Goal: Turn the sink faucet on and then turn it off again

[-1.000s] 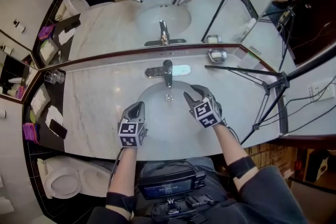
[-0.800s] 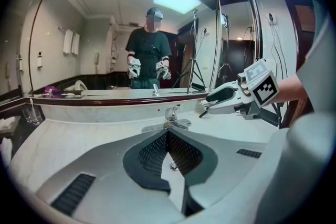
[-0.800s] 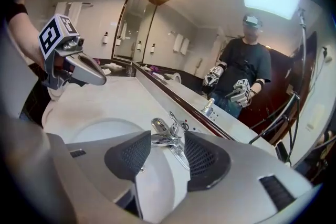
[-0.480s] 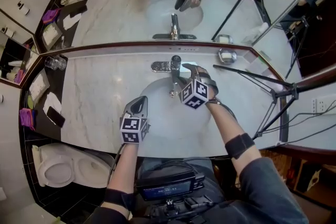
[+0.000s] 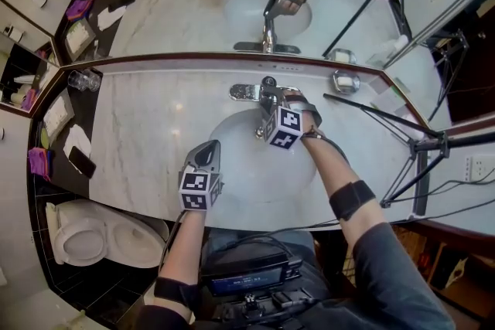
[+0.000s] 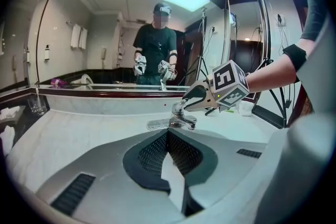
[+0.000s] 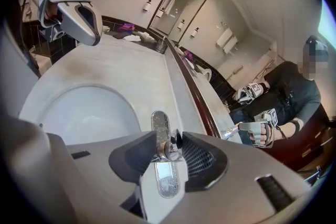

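A chrome faucet (image 5: 265, 93) stands on its base plate (image 5: 244, 92) behind the oval basin (image 5: 226, 137) in the marble counter. My right gripper (image 5: 272, 98) is at the faucet's top. Its jaws have just been closing, and in the right gripper view the faucet handle (image 7: 168, 150) sits between the pads, touched on both sides. From the left gripper view, the right gripper (image 6: 191, 99) is seen bearing on the faucet (image 6: 181, 121) from the right. My left gripper (image 5: 210, 148) hovers shut and empty over the basin's front left rim.
A tripod (image 5: 387, 116) stands on the counter at the right, with a soap dish (image 5: 346, 79) by the mirror. A glass (image 5: 77, 79) and a black side shelf with a phone (image 5: 81, 161) lie at the left. A toilet (image 5: 85, 232) is below the shelf.
My right gripper has moved from over the basin up to the faucet and rolled, and its jaws now straddle the handle. The left gripper has stayed in place.
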